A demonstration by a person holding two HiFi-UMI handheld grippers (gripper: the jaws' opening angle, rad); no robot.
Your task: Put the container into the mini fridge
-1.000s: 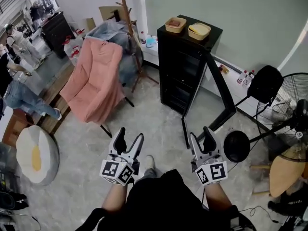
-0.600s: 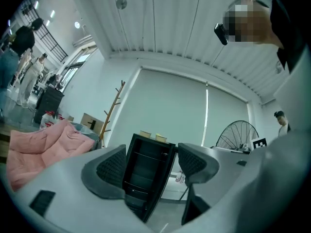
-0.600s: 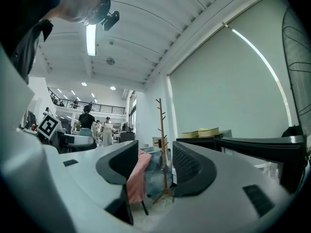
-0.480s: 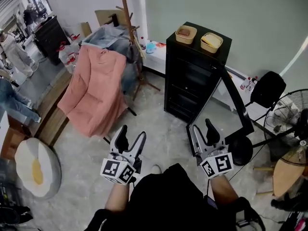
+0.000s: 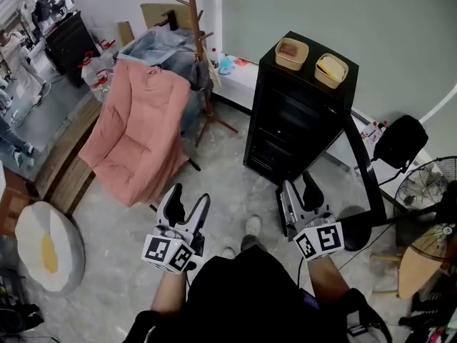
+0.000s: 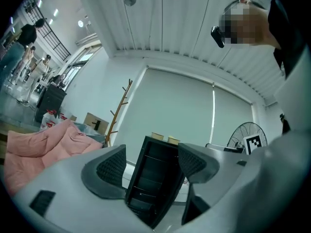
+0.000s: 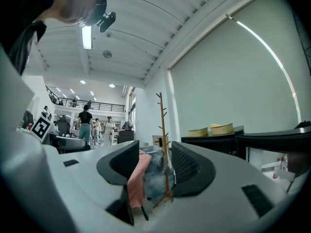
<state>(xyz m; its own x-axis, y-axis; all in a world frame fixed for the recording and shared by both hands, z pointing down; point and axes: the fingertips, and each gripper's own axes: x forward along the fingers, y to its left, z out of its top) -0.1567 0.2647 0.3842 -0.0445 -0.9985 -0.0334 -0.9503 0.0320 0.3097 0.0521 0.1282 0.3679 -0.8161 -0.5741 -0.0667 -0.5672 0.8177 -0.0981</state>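
Observation:
The black mini fridge (image 5: 296, 116) stands against the wall with its door (image 5: 363, 168) swung open to the right. On its top sit two tan containers, one with reddish contents (image 5: 291, 53) and one with yellow contents (image 5: 331, 70). My left gripper (image 5: 184, 206) is held low over the floor, well short of the fridge, open and empty. My right gripper (image 5: 300, 195) is near the lower edge of the open door; its jaws are closing with nothing between them. In the left gripper view the fridge (image 6: 155, 178) shows between the pads (image 6: 112, 166).
A chair draped in pink cloth (image 5: 139, 131) and a wooden coat rack (image 5: 198, 48) stand left of the fridge. A fan (image 5: 425, 184) and a black round base (image 5: 353, 226) are at the right. A white cushion (image 5: 44, 245) lies at the far left.
The fridge has come nearer and shifted right in the head view. Both grippers stay low in front of the body. The right jaws have narrowed a little.

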